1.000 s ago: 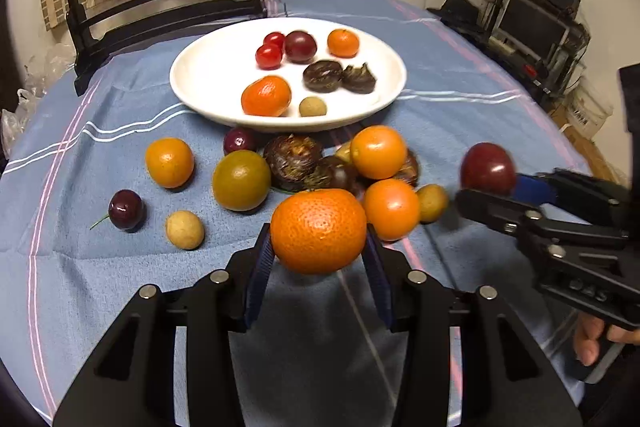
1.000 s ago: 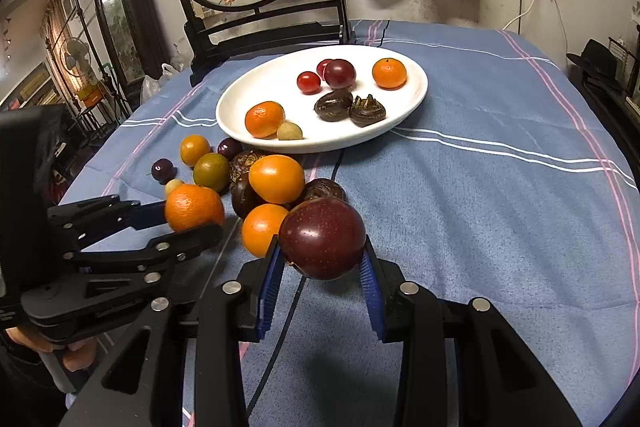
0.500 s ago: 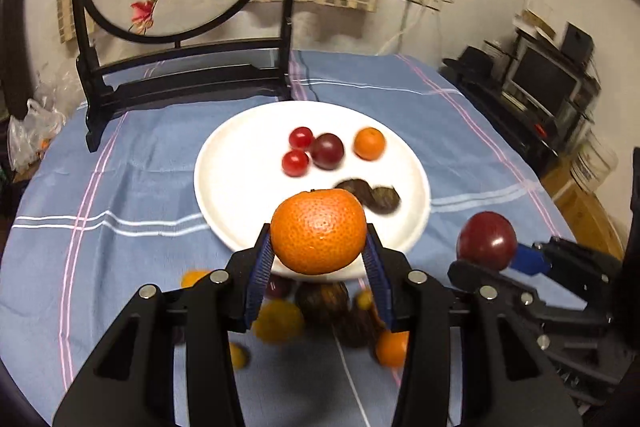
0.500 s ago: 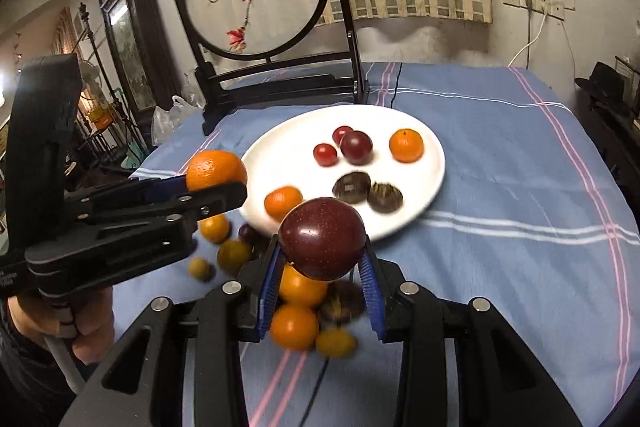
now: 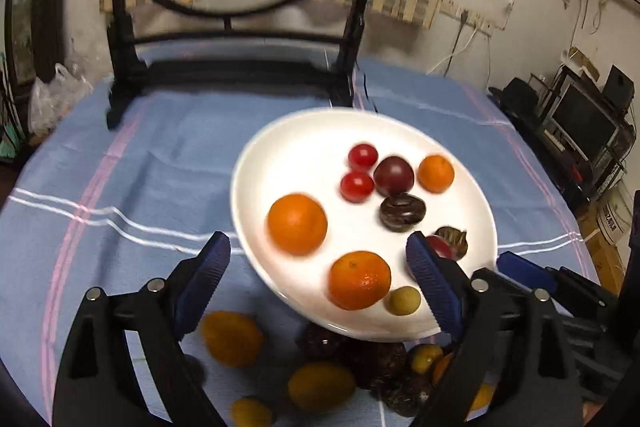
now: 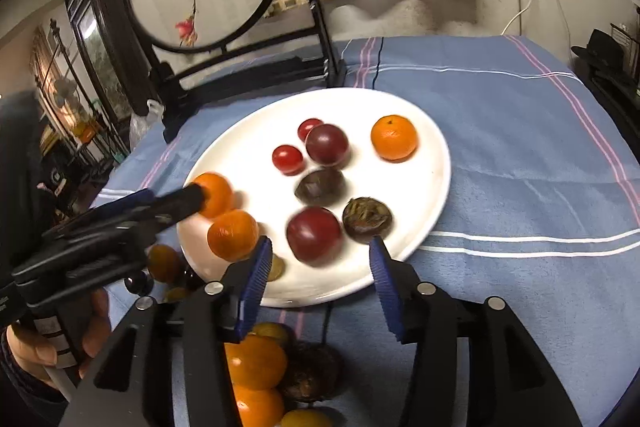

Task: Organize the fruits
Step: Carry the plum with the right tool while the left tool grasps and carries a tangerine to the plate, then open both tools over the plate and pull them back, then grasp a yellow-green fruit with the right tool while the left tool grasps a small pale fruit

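Between my left gripper's (image 5: 318, 277) spreading blue pads (image 5: 204, 277) I see nothing pinched; the mandarin (image 5: 359, 279) lies free on the white plate (image 5: 280, 151), low between them and blurred. My right gripper (image 6: 318, 273) is opening too, and the dark red plum (image 6: 314, 235) sits loose on the plate (image 6: 432, 195) just beyond its pads (image 6: 256, 279), smeared by motion. From the left view that plum (image 5: 439, 246) is mostly hidden behind my right pad. Also on the plate: a second orange (image 5: 297, 223), two cherry tomatoes (image 5: 357, 185), a purple plum (image 5: 394, 175), a small mandarin (image 5: 436, 173), two dark water chestnuts (image 5: 402, 211) and a pale longan (image 5: 403, 301). Fruit off the plate lies on the blue tablecloth (image 5: 160, 163) under my grippers, blurred and partly covered by their black frames, so I cannot sort it surely. A hand (image 6: 40, 343), cut off at the frame edge, holds the left gripper in the right view.
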